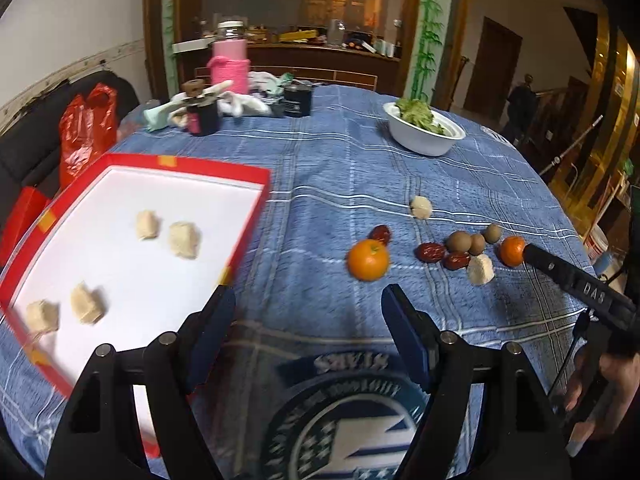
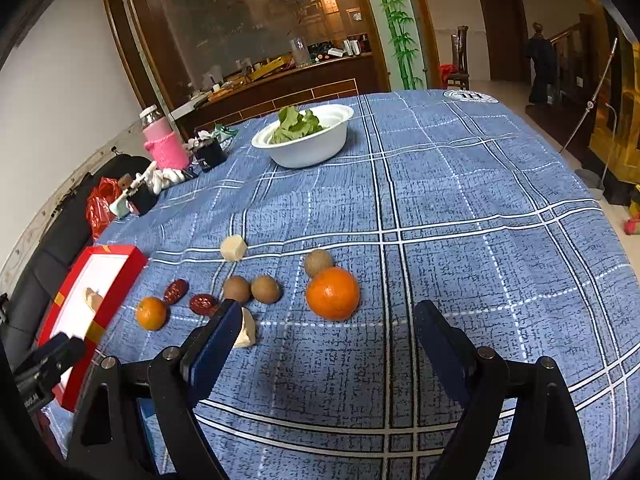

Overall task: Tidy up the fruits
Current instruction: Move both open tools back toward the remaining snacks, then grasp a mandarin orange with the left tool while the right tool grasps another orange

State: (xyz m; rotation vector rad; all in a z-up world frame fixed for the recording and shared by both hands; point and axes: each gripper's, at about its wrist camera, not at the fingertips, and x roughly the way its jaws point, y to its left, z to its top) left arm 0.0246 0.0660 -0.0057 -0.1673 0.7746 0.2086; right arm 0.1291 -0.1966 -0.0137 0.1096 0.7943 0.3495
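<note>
Now centre right gripper (image 2: 320, 334), jaws wide and empty, over near orange (image 2: 333, 293) just ahead on cloth; squeeze gently. Left gripper (image 1: 308, 312) wide, empty, beside red tray (image 1: 248, 236) holding 4 pale chunks.

Cloth bare btwn red tray (image 1: 256, 196) & fruit cluster (image 1: 464, 246).

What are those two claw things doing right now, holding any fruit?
Left gripper: jaws open, holding nothing.
Right gripper: jaws open, holding nothing, with an orange on the cloth just ahead.
</note>
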